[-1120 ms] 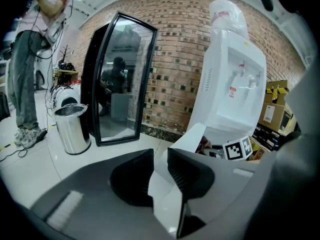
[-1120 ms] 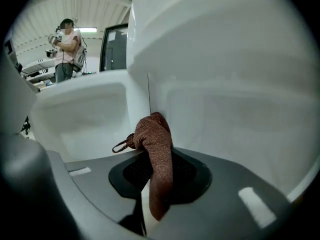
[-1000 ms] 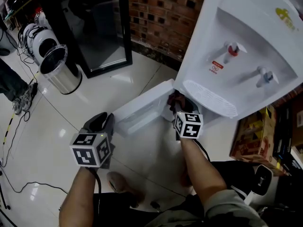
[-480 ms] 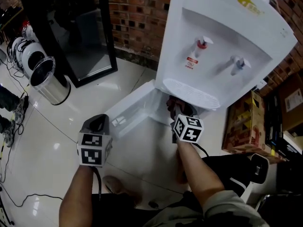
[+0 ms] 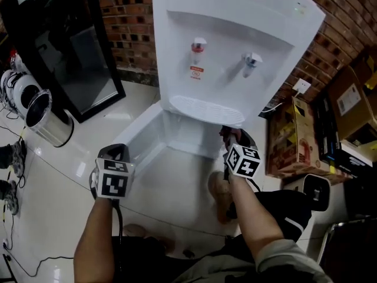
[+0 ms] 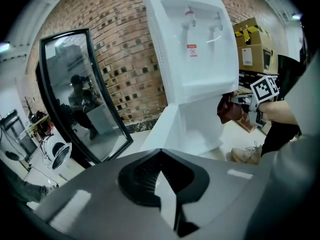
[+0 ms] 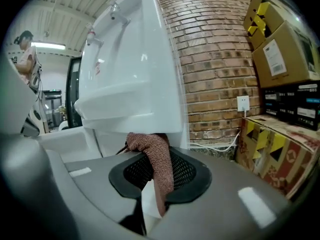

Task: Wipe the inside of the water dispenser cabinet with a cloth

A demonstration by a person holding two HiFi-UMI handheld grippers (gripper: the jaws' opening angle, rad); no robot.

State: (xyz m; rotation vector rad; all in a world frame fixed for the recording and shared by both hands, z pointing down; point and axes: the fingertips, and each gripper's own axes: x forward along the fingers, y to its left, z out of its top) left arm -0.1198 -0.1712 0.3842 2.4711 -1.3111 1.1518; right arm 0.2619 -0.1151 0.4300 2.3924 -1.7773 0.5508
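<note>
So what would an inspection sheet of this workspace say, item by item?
Surface: glossy white floor.
Job's things: dispenser upright, cabinet door open; reddish cloth by the cabinet opening.
Clutter: steel bin, cardboard boxes.
Grippers: left gripper shut, empty; right gripper shut on the cloth.
Cables: white cord below the wall socket; black cable running back from the left gripper.
Surroundings: brick wall, dark mirror.
</note>
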